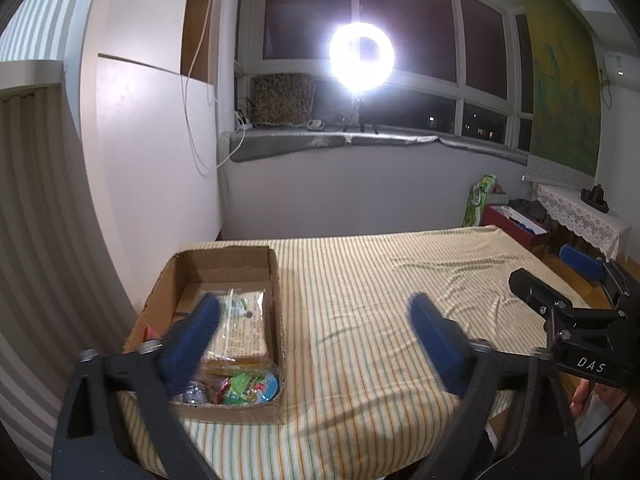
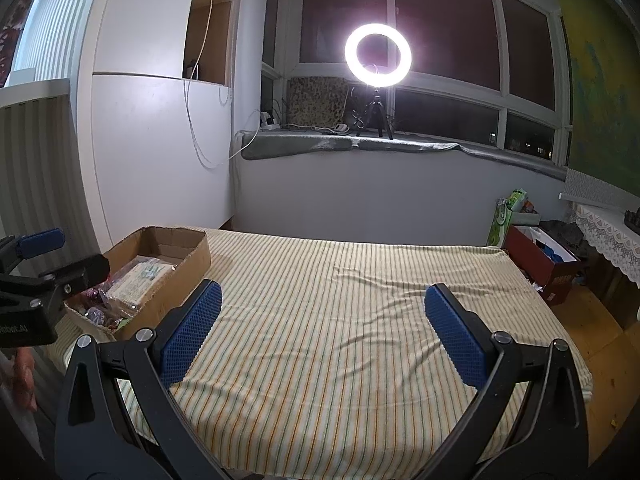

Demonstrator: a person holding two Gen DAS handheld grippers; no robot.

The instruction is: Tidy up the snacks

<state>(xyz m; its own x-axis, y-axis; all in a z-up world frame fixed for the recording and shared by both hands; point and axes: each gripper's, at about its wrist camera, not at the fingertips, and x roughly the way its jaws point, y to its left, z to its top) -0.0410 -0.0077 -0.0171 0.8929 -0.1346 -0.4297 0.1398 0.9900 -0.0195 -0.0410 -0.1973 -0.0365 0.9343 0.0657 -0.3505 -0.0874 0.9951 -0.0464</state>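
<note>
Both sets of my blue-padded fingers, left (image 1: 314, 318) and right (image 2: 323, 312), spread wide and empty over the striped bedsheet (image 2: 328, 320), snack packets (image 1: 240, 330) in the brown cardboard box (image 1: 276, 276) at left, glaring ring light (image 2: 378, 55) on the windowsill ahead

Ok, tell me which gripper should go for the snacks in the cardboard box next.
Left. The left gripper hangs open beside the cardboard box, one finger over the cracker pack. The right gripper, also open, faces bare striped cloth, with the box off to its left.
</note>
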